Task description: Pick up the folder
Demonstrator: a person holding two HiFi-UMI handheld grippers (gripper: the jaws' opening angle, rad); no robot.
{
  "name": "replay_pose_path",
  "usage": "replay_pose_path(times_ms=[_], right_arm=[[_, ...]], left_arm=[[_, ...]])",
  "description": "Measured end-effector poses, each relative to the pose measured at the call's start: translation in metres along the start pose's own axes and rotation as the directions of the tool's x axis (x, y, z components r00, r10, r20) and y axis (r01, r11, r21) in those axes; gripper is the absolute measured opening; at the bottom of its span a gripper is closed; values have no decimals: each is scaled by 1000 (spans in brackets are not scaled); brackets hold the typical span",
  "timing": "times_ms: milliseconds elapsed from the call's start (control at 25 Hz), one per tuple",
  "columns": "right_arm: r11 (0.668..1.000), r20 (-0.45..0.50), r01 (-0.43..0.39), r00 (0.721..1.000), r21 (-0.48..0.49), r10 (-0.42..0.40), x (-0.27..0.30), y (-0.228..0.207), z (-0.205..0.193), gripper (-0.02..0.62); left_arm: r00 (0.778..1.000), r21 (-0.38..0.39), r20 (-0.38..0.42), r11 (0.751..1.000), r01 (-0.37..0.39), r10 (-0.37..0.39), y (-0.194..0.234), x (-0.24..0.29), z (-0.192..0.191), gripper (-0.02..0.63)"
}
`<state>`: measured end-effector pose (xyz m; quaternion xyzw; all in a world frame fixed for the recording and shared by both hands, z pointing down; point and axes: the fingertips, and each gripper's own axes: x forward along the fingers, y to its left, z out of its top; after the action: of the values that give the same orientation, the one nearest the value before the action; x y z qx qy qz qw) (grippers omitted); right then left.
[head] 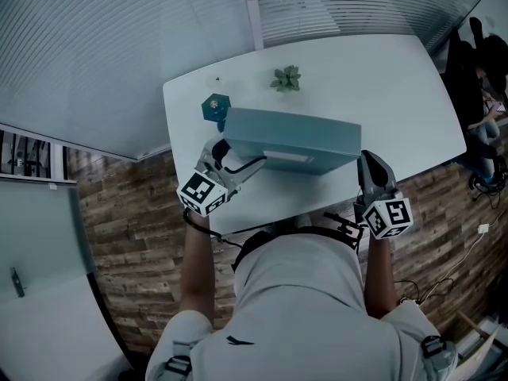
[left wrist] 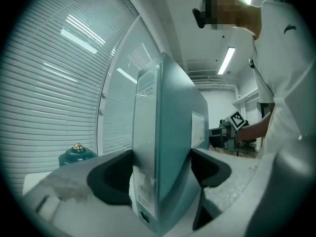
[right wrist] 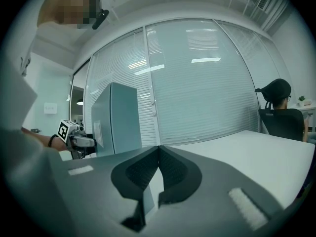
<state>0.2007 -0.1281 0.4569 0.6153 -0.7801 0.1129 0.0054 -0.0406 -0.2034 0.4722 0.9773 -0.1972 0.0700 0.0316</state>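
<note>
On the white desk [head: 397, 86], close to its front edge, stands the folder [head: 290, 137]. It is a thick blue-grey lever file, upright on its long edge, with a broad face and a pale label turned toward us. We cannot tell whether its bottom edge is touching the desk or is just off it.

We judge it to be stiff: the board covers keep a clean box shape and should not bend under a grip. The cover looks smooth, so it may slide between pads that press too lightly. We cannot see whether it is full. A full one would be fairly heavy, and held at one end only it would want to swing down at the far end.

The best hold seems to be across its thickness at the spine, where the board is strongest. The left gripper [head: 220, 149] is there, its jaws spread wide and pressed on both covers beside the spine. The right gripper [head: 367, 159] waits just beside the other end with its jaws together and nothing in them. In our opinion it could support that end.

Behind the folder, near the left corner, sits a small teal jar [head: 214, 108], and further back there is a little plant [head: 286, 78]. Both are apart from the folder.
</note>
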Motion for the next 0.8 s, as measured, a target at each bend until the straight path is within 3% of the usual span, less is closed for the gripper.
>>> replay_pose_path(times_ms=[240,440,640,800], right_arm=[[999,13,-46,999,-4,46,2,4,2,12],[974,-25,-207,978,-93,205,8,27,1,229],[948,-58,-304,952,-94,300,10,32,0,242],[917,-90,-397,915,-35,393,6,34,-3,340]], left_arm=[[1000,3,-7,1000,0,0,-1,-1,-1,388],[1000,4,-12,1000,-2,2,-1,-1,-1,388],[1000,4,-14,1000,0,0,-1,-3,-1,388],[1000,3,-13,1000,4,-4,-1,-3,-2,388]])
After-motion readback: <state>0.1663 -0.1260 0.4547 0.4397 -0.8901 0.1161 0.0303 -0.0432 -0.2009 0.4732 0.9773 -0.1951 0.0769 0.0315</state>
